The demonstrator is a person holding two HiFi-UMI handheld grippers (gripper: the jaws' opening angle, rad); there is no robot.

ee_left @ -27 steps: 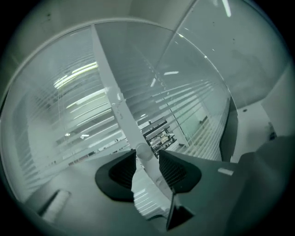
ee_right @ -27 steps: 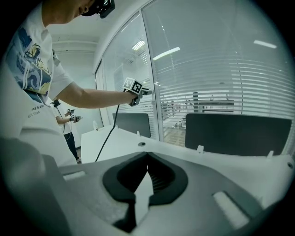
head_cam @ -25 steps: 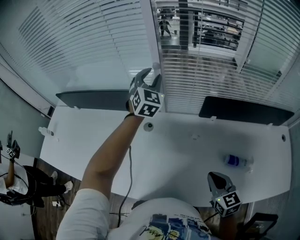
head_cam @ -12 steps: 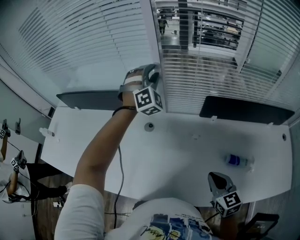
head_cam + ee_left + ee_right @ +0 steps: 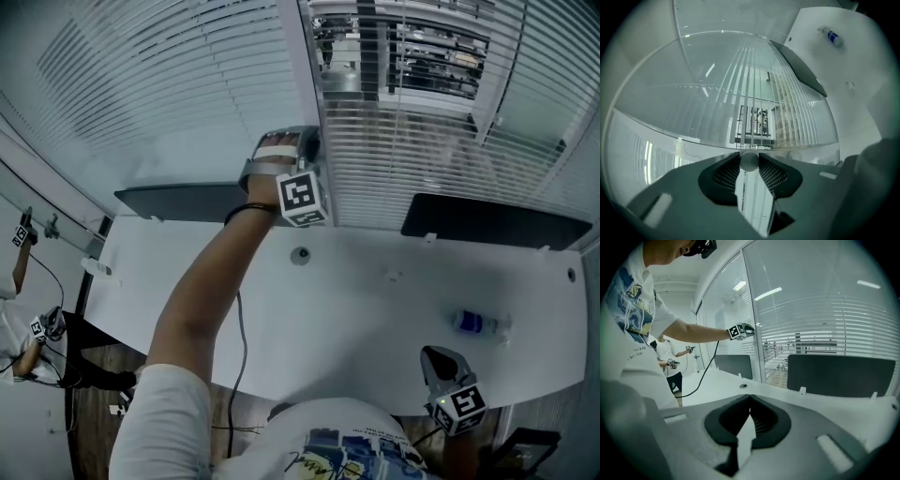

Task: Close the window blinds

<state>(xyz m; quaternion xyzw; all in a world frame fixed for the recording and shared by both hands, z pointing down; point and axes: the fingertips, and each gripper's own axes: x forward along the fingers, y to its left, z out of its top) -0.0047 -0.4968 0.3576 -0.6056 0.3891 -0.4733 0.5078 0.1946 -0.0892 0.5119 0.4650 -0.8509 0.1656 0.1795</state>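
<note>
Grippers first: L gripper [image 5: 305, 145] is reaching out at full arm's length to the mullion [image 5: 302, 75] btwn two panes, w/ its marker cube facing the head cam. In L gripper view the scene is sitting rolled on its side, desk at upper right. Its jaws have just been closing and are pinching a small pale knob [image 5: 749, 162] at their tips, pads touching it on both sides. What the knob is hanging from I can't tell. R gripper [image 5: 436, 356] is idling low at the desk's near edge, close to the person's body, tips pressed together w/ nothing btwn them. Blinds [image 5: 169, 84] are hanging over the glass behind the desk [image 5: 375, 309]. Left of the mullion the slats are lying close and blocking most of the view. Right of it they're standing open enough that a room beyond is showing through. Two dark panels [image 5: 187, 200] are standing along the desk's far edge, one each side of L gripper. A bottle [image 5: 473, 322] is lying on the desk near R gripper, well apart from L. A cable [image 5: 236, 328] is trailing down under the L arm. Another person [image 5: 19, 328] is standing at far left, also holding grippers.
</note>
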